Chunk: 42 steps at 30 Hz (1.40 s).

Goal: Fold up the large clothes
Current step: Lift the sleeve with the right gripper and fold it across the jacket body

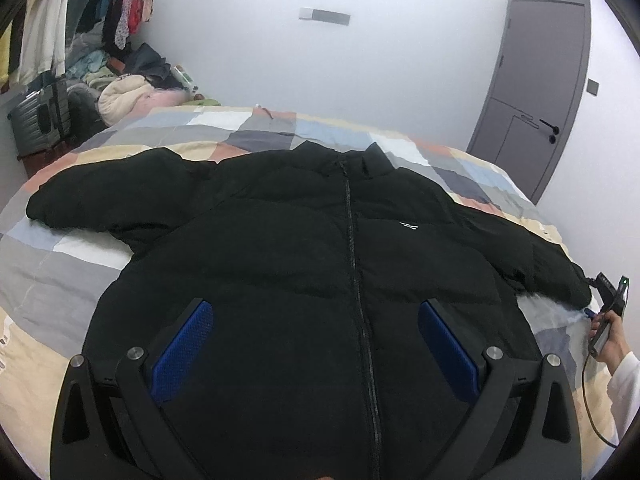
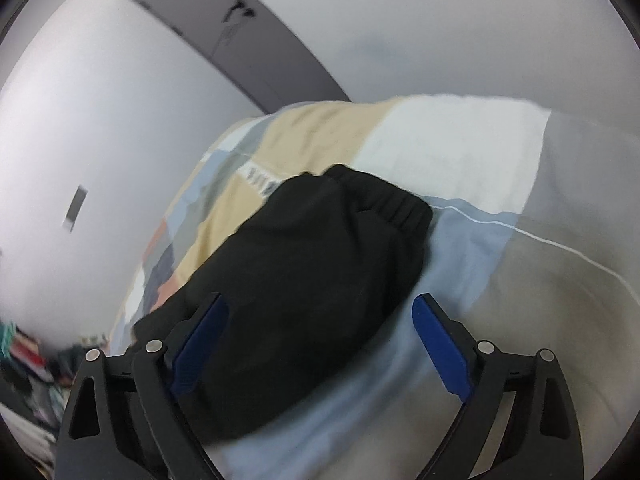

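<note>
Jacket (image 1: 280,248) lies zipped and flat on the patchwork bed (image 1: 52,280); your left gripper (image 1: 316,332) hovers above its hem, fingers spread. Right wrist view: your right gripper (image 2: 320,320) straddles the sleeve cuff (image 2: 384,200), fingers spread, gripping nothing.

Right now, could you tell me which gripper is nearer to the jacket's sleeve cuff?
Right. The right gripper sits open over the sleeve cuff; the left gripper hangs open above the jacket front.

Matt black puffy cloth jacket (image 1: 280,240), soft patchwork cloth bedspread (image 1: 60,272), textured blue fingers (image 1: 182,348), smooth grey door (image 1: 536,92).
</note>
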Each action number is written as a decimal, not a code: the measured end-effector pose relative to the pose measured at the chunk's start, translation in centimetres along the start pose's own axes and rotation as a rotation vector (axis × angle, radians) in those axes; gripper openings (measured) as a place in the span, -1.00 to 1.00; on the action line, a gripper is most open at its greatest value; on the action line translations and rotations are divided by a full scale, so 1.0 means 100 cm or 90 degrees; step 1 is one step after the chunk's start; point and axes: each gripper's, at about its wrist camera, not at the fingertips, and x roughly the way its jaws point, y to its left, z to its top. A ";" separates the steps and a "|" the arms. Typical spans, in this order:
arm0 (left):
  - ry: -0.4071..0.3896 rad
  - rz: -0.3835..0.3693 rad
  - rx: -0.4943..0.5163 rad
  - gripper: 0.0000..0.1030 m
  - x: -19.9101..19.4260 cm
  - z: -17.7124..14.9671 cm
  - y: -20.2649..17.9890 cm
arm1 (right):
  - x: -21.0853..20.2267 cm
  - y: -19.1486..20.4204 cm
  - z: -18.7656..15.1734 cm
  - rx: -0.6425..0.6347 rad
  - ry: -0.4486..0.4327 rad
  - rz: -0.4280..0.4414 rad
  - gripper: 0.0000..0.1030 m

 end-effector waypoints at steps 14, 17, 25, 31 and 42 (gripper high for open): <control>0.041 0.052 0.028 0.99 0.037 -0.003 -0.008 | 0.034 -0.001 0.029 0.016 -0.024 0.062 -0.49; 0.027 0.057 0.043 0.99 0.028 0.001 -0.011 | 0.021 0.015 0.035 -0.027 -0.029 0.060 -0.74; 0.002 0.045 0.064 0.99 -0.002 0.006 -0.010 | -0.046 0.067 0.061 -0.107 -0.079 0.057 -0.86; -0.016 0.031 0.056 0.99 -0.025 0.010 0.000 | -0.099 0.121 0.067 -0.148 -0.115 0.067 -0.87; -0.057 0.012 0.062 0.99 -0.078 0.008 0.033 | -0.193 0.273 0.038 -0.261 -0.173 0.112 -0.85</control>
